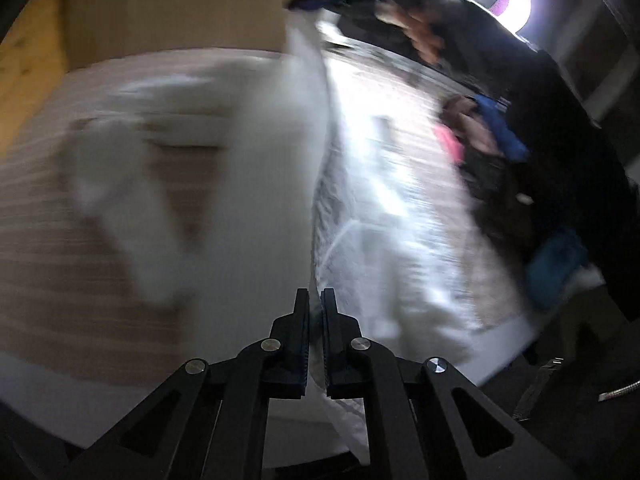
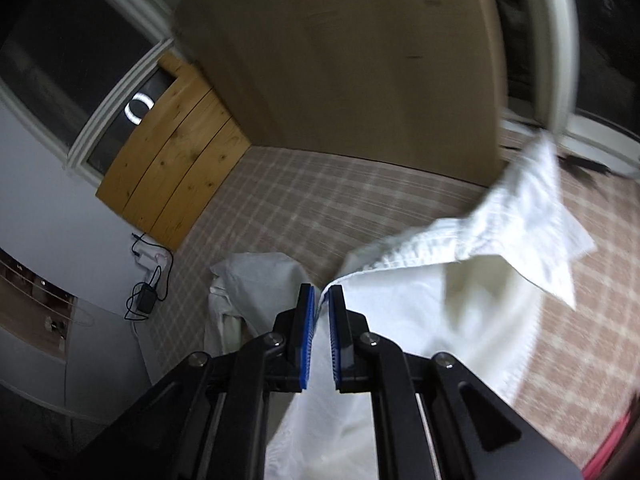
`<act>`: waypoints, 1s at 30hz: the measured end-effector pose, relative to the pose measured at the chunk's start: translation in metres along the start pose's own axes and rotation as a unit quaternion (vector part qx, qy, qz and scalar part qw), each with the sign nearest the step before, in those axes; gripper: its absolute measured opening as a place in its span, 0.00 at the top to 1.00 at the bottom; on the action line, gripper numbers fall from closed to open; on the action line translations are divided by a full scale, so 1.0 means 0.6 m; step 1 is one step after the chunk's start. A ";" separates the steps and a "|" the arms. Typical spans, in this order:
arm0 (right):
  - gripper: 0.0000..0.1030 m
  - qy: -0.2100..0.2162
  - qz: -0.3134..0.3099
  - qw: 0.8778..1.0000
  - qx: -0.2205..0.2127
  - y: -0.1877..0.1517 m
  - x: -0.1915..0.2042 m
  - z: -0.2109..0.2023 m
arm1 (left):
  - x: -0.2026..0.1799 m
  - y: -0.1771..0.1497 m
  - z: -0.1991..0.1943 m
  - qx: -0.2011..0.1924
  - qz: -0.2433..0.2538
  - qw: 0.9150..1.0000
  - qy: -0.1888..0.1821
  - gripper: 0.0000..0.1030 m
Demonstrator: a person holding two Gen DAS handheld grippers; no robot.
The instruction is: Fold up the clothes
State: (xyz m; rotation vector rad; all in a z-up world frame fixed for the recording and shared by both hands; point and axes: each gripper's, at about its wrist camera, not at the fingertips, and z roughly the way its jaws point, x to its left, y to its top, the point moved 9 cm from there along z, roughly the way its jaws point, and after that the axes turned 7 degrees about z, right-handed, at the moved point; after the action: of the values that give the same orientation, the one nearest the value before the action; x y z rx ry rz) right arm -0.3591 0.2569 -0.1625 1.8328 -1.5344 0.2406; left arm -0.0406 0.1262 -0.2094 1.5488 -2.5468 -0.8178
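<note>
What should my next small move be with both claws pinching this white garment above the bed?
Probably lower both claws together toward the plaid bedcover and spread apart. The left claw and right claw are each shut on the white garment, which hangs bunched, one corner flapping. Laying it flat likely comes before any fold.

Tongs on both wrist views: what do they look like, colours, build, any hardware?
The left tongs and right tongs match: black angular linkage arms with cut-out slots, round silver pivot pins, and two narrow black fingers lined with ridged blue pads. No markings or sleeves are visible.
</note>
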 end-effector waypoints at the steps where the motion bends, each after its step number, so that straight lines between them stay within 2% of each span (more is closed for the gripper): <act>1: 0.92 0.005 -0.009 1.000 0.008 -0.002 0.013 0.017 | 0.034 -0.001 -0.008 -0.002 -0.008 1.000 0.018 0.95; 3: 0.88 0.007 -0.028 0.999 0.032 -0.011 0.034 0.055 | 0.096 -0.004 -0.021 -0.003 -0.022 0.999 0.047 0.95; 6: 0.74 -0.019 -0.025 0.998 0.053 -0.026 0.027 0.068 | 0.167 -0.021 -0.011 0.030 -0.041 0.996 0.073 0.92; 10: 0.69 -0.069 -0.027 0.996 0.056 -0.068 -0.035 -0.013 | 0.188 -0.033 -0.025 0.032 -0.021 0.997 0.064 0.79; 13: 0.66 -0.105 -0.028 0.992 0.058 -0.099 -0.082 -0.074 | 0.180 -0.039 -0.043 0.024 -0.008 0.997 0.077 0.77; 15: 0.66 -0.129 -0.030 0.989 0.064 -0.121 -0.113 -0.111 | 0.152 -0.044 -0.053 0.015 -0.010 0.998 0.065 0.77; 18: 0.66 -0.145 -0.058 0.982 0.106 -0.171 -0.132 -0.140 | 0.097 -0.048 -0.057 0.003 -0.012 0.999 0.039 0.76; 22: 0.66 -0.164 -0.101 0.968 0.163 -0.238 -0.150 -0.181 | -0.032 -0.056 -0.010 0.009 -0.015 0.999 -0.028 0.72; 24: 0.66 -0.164 -0.123 0.964 0.167 -0.249 -0.149 -0.209 | -0.099 -0.062 0.024 0.017 -0.016 0.998 -0.055 0.69; 25: 0.65 -0.162 -0.131 0.964 0.164 -0.246 -0.150 -0.217 | -0.128 -0.065 0.045 0.023 -0.014 0.998 -0.061 0.68; 27: 0.53 -0.159 -0.133 0.965 0.158 -0.232 -0.162 -0.209 | -0.173 -0.070 0.088 0.037 -0.019 0.997 -0.066 0.68; 30: 0.52 -0.153 -0.131 0.968 0.150 -0.210 -0.183 -0.191 | -0.194 -0.075 0.134 0.053 -0.029 0.997 -0.040 0.68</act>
State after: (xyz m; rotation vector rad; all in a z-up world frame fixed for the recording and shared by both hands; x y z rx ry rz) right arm -0.2396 0.4177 -0.1925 2.3811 -1.4938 0.0679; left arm 0.0294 0.2408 -0.2732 1.6598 -2.6539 -0.7784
